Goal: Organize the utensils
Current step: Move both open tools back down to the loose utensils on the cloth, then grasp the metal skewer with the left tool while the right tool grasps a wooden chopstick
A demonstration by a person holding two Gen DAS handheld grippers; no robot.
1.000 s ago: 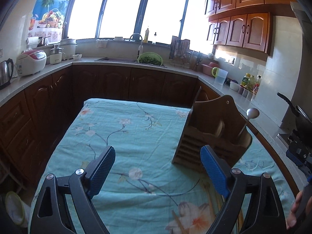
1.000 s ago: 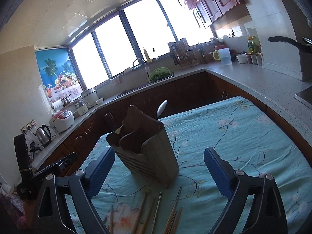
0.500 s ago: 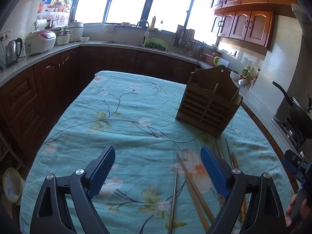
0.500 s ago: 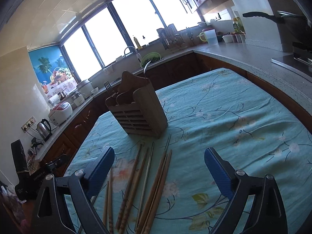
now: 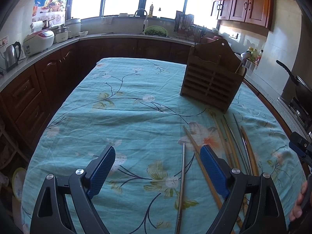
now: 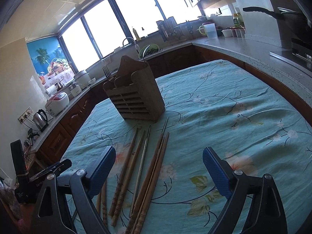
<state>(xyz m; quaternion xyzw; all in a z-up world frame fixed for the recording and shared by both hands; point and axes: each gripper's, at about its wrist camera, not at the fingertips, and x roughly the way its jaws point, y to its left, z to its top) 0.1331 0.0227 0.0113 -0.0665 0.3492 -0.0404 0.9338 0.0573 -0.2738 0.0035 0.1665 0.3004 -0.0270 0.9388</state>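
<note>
Two grippers above a tabletop covered by a teal flowered cloth [image 5: 126, 117]. Left gripper [image 5: 157, 152]: spread wide, blue pads [image 5: 101, 167] apart from everything, gripping nothing, angled down toward the cloth. On the cloth below, seen between its fingers, lies a single metal chopstick [image 5: 182, 175], lengthwise, pointing away. Just beside that, a wooden chopstick [image 5: 193, 146], running partly under the right-hand finger in this view. Further right, more chopsticks, wooden and metal mixed, roughly parallel.

Right gripper [image 6: 158, 152]: also wide, jaws just closing a little, holding nothing. Below it, seen between its fingers, lies a loose row of wooden chopsticks [image 6: 156, 165] with a thin metal one [image 6: 143, 156] among them, all flat on the cloth, tips toward the wooden utensil holder [image 6: 136, 99]. Another pair half hidden behind its left-hand finger.

Utensil holder [image 5: 210, 81]: upright on the cloth, slatted front, beyond the far ends of the chopsticks and near them, toward the right side of the tabletop in the left wrist view. Holds a spoon [image 5: 244, 54] at one end and a fork [image 6: 106, 71] at the other, both handle down.

At the right edge of the left wrist view, fingertips of a person's hand [image 5: 298, 204].
</note>
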